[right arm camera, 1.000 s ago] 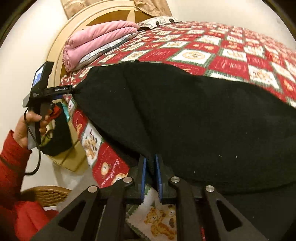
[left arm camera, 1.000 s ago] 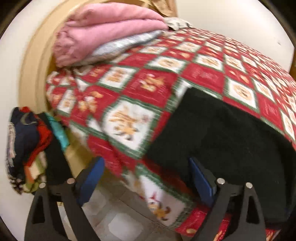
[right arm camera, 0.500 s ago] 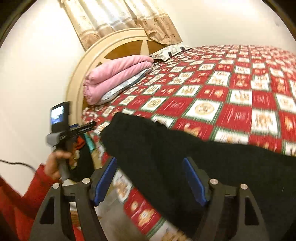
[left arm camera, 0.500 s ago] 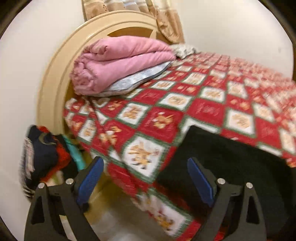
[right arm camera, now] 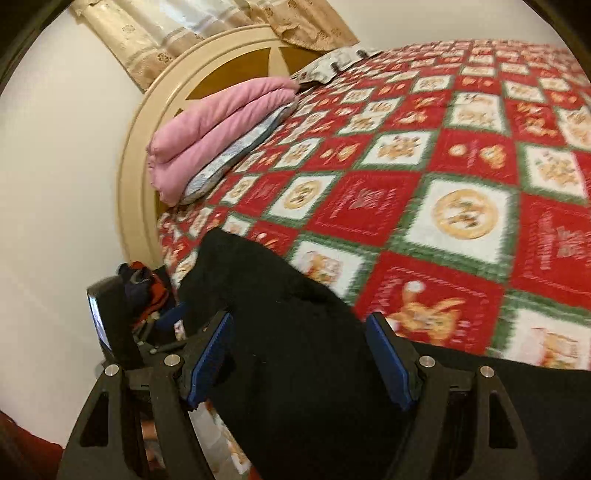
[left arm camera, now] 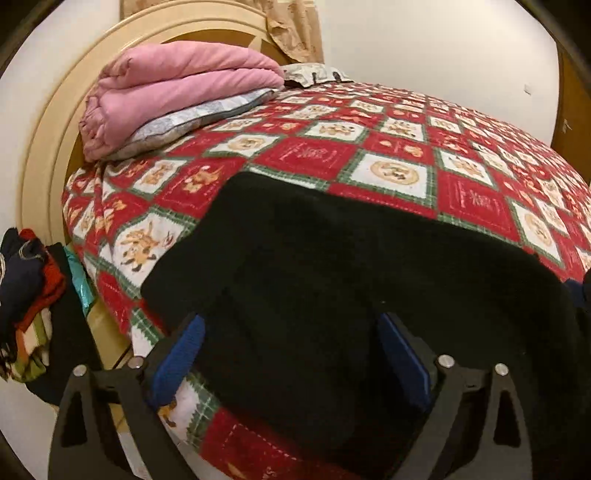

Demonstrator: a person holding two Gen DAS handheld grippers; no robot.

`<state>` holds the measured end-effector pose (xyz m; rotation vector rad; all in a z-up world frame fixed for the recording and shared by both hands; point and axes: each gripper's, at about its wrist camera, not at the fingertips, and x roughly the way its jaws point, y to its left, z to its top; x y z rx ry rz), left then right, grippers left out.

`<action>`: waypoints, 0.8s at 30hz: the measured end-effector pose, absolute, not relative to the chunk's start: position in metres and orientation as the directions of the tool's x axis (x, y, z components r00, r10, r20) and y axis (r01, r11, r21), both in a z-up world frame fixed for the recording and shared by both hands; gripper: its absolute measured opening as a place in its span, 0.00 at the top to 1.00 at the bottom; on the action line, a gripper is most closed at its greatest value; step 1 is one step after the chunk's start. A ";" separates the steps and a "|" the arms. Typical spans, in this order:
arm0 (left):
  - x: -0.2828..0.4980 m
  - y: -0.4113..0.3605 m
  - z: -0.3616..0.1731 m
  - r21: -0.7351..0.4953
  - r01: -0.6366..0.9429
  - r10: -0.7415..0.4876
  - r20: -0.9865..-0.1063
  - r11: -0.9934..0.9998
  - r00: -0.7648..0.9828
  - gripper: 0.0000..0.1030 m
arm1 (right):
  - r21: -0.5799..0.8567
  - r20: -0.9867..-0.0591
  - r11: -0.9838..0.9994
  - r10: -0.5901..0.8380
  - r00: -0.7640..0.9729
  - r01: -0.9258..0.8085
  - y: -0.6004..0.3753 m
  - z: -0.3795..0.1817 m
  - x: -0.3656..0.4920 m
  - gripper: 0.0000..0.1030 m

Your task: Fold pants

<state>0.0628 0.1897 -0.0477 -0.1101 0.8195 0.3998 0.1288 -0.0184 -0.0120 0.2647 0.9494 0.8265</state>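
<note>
One pair of black fleece pants is spread flat along the near edge of the bed, covering the near-left corner area and hanging a bit over that edge toward the cameras. It sits on a red, white and green patchwork bedspread with little bear and cookie squares, which covers pretty much the whole bed.

Left gripper has its jaws spread wide, blue pads either side of the near edge of the pants, not pinching anything; they have just been opening a touch further. Fabric sits between them but the pads aren't pressing on it. Right gripper is let go too: its jaws have just been opening, and now stand apart with the black cloth lying between them, no squeeze on it. In the right wrist view you can see the other handheld gripper unit at the left, by the bed's corner, partly hidden.

Further out, a folded pink quilt is stacked on a grey-blue pillow at the far-left corner of the bed, up against the rounded cream headboard. A heap of dark, red and striped clothes hangs off to the left of the bed, below its edge. Beige patterned curtains hang behind the headboard.
</note>
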 end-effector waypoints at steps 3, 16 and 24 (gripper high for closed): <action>0.061 0.198 -0.050 -0.008 -0.415 0.272 -0.745 0.910 0.610 0.01 | 0.536 -0.605 0.653 0.739 0.296 -0.535 -0.008 -0.012 0.132 0.27; 0.054 0.190 -0.053 0.051 -0.408 0.316 -0.721 0.912 0.616 0.01 | 0.708 -0.551 0.533 0.827 0.109 -0.463 0.017 -0.033 0.163 0.26; 0.056 0.188 -0.052 0.077 -0.397 0.326 -0.722 0.915 0.611 0.00 | 0.891 -0.370 0.401 0.913 0.171 -0.215 -0.021 -0.046 0.221 0.29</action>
